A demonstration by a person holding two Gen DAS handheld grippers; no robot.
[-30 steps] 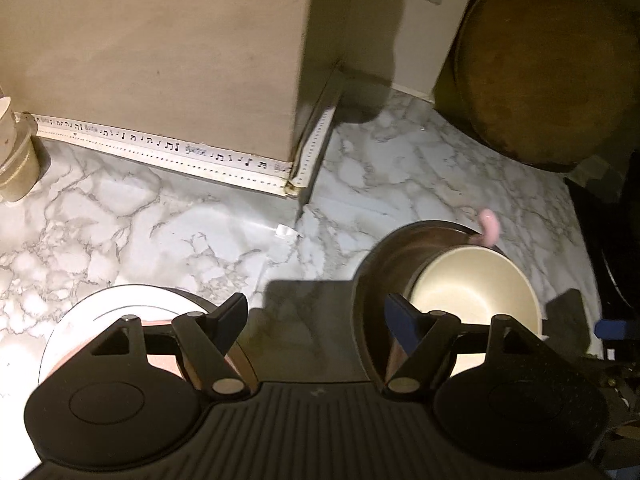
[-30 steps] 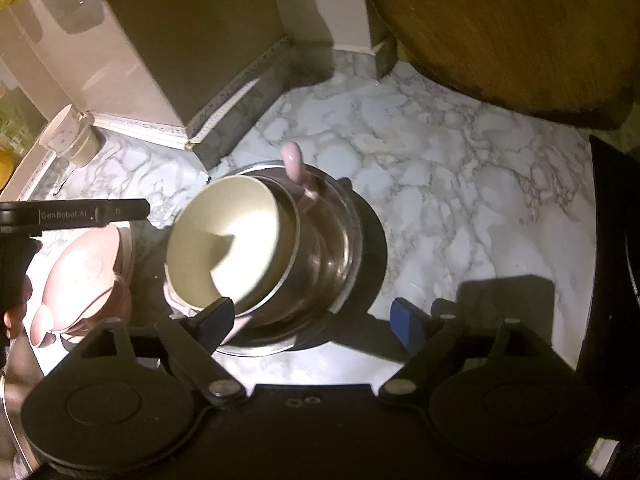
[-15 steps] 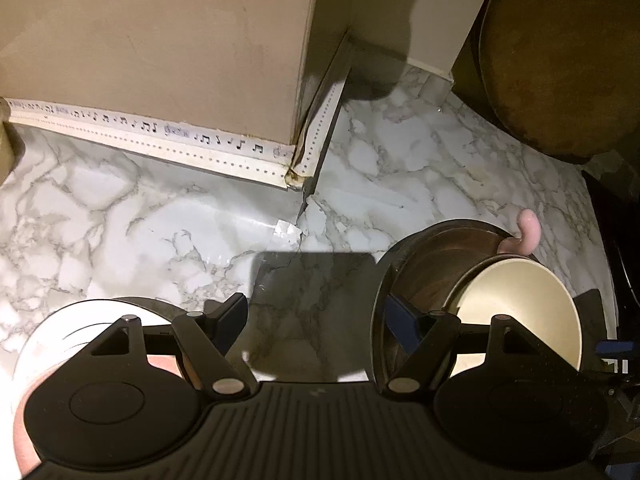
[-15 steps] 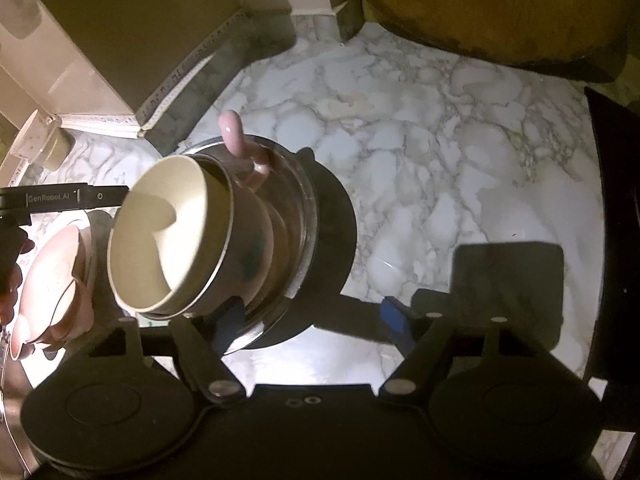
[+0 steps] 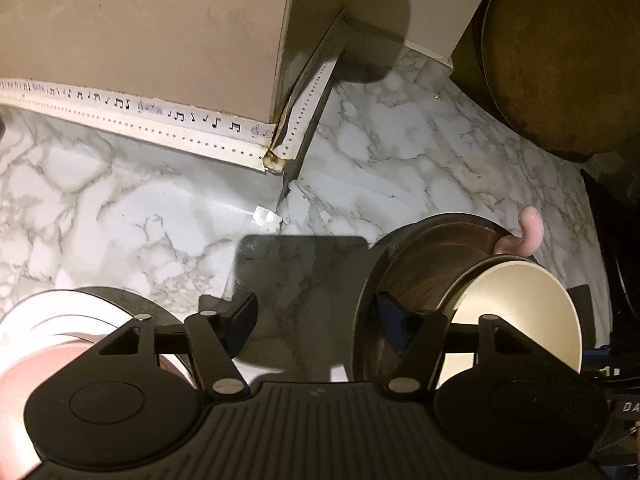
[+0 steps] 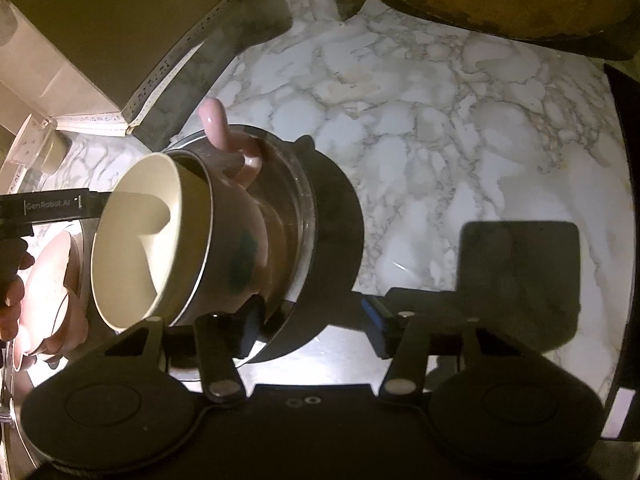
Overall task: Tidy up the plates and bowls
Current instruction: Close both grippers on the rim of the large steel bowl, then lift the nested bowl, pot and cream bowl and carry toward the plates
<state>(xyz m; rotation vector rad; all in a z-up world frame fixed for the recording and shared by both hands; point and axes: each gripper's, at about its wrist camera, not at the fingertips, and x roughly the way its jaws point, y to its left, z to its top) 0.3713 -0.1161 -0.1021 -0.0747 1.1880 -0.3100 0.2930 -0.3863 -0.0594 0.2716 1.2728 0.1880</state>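
The pink bowl [image 6: 224, 248], one of its kind here with a cream inside and a pink handle [image 6: 218, 126] sticking up from its rim, sits tilted on its side inside one metal bowl [image 6: 296, 216], left of centre in the right wrist view. The same pair shows at the lower right of the left wrist view, the cream inside [image 5: 516, 320] facing the camera and the metal bowl [image 5: 424, 256] around it. The right gripper [image 6: 312, 322] has its jaws wide; the left finger lies against the lower rim of the nested bowls, but whether it presses on them I cannot tell, and the right finger stands clear over the counter. The left gripper [image 5: 316, 316] also has its jaws wide, with nothing between them but the counter, and its right finger lies in front of the metal bowl. At the lower left of the left wrist view one white plate [image 5: 60, 320] shows under that gripper's left finger, with a pink dish [image 5: 36, 372] on it. In the right wrist view, at the far left edge, pink dishes [image 6: 52, 280] are stacked, how many I cannot tell, beside a hand [image 6: 12, 296]. All stands on one marble counter [image 6: 460, 152]. One tan box [image 5: 140, 36] with a strip of music notes fills the upper left of the left wrist view, and one round wooden board [image 5: 560, 52] leans at the upper right.
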